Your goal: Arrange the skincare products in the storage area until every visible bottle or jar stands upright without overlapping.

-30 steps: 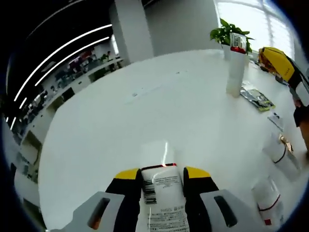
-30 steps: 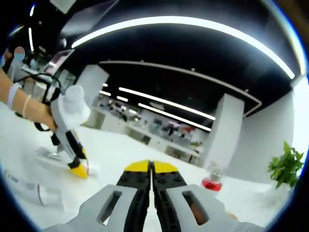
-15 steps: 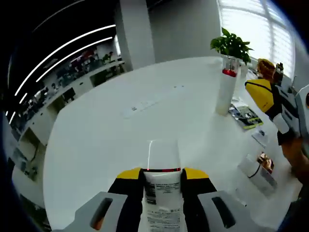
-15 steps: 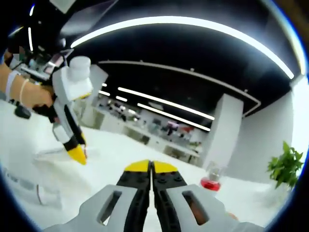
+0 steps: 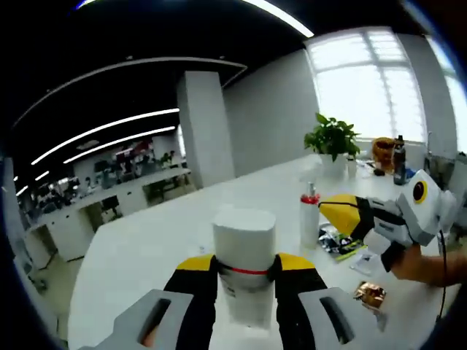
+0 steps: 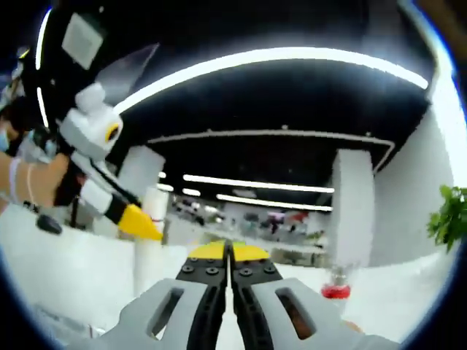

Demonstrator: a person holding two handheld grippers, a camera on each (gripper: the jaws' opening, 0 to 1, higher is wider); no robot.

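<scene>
Risk sits mostly with the white bottle (image 5: 244, 273) that our left gripper (image 5: 244, 273) has clamped between its yellow-tipped jaws, lifted clear of the white desk (image 5: 160, 244) and held roughly upright, cap end up. We judge the grip to be near the shoulder, just under the red band, so the body below could swing as we lower it; if the base meets the desk at a tilt, or we let go before it is seated, the bottle would likely topple and roll toward the desk's edge. In the left gripper view a pump bottle (image 5: 310, 215) with a red collar stands upright further along the desk, beside some flat packets (image 5: 337, 240) and a small gold item (image 5: 371, 294), and setting our bottle down too close there could knock the pump bottle over or leave things overlapping. Our right gripper (image 6: 230, 257) has its jaws pressed together on nothing, and it shows in the left gripper view hovering near those packets, so a careless sweep from it is a second hazard. In the right gripper view the held bottle (image 6: 149, 240) appears by the other gripper's yellow tip.
</scene>
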